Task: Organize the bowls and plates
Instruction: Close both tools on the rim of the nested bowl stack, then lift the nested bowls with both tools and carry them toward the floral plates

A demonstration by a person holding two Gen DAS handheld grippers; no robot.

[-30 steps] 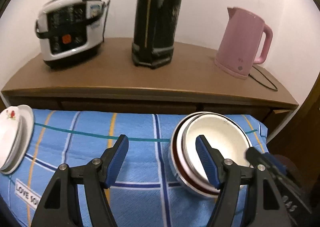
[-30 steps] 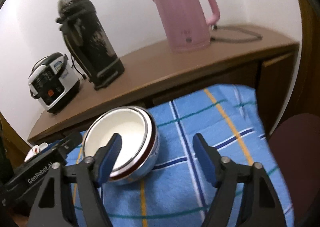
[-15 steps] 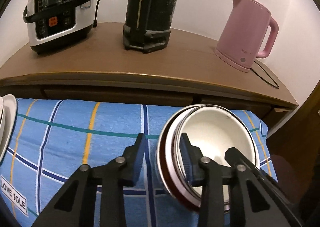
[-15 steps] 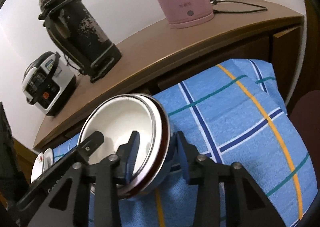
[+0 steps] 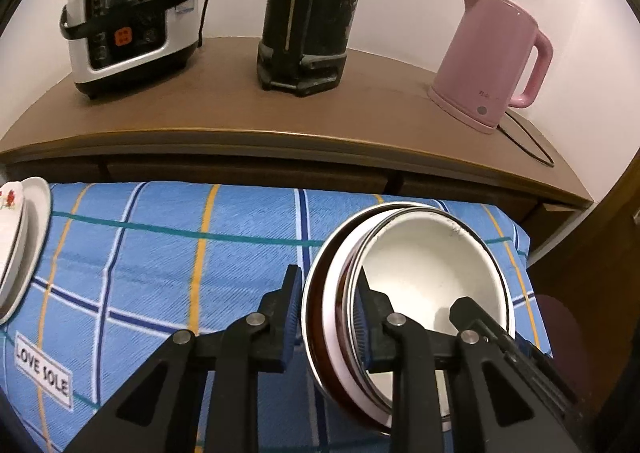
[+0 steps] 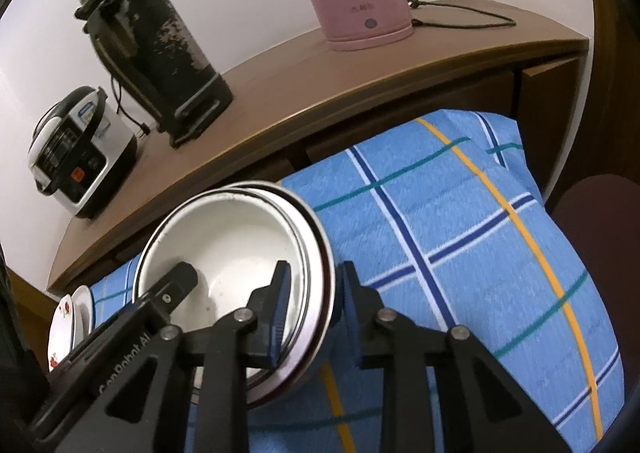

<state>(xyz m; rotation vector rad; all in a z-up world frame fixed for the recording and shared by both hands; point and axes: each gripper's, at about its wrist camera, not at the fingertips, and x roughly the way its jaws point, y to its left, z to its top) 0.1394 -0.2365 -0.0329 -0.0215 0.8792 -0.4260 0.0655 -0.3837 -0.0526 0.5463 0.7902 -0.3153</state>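
Left wrist view: my left gripper (image 5: 326, 317) straddles the left side of the bowls' (image 5: 436, 273) rims, one finger outside, one inside the white hollow.
Left fingers: closing, with the rims between the pads; the pads look to be on the walls, so I read it as a pinch.
Right wrist view: my right gripper (image 6: 310, 311) straddles the opposite side of the same rims, one finger inside, one outside.
Right fingers: closing, rims between the pads; again a pinch as far as I can see.
Bowls: nested, white inside, dark brown band on the outside, tilted toward me, on the right part of the cloth (image 5: 160, 253).
Bowl count: at least two rims show; I cannot tell more.
Base of bowls: hidden behind my fingers; I cannot tell whether it sits on the cloth.
Other gripper in each view: my right one's tip shows inside the bowl in the left view (image 5: 476, 317); my left one's tip shows inside it in the right view (image 6: 176, 285).
Plates (image 5: 20, 237): stacked at the cloth's left edge, well apart from the bowls, the top one with a red flower print.
Cloth: blue check, with a label reading LOVE SOLE.
Sideboard (image 5: 224, 109): behind the cloth, carrying a rice cooker (image 5: 128, 9), a black flask (image 5: 312, 5) and a pink kettle (image 5: 492, 57).
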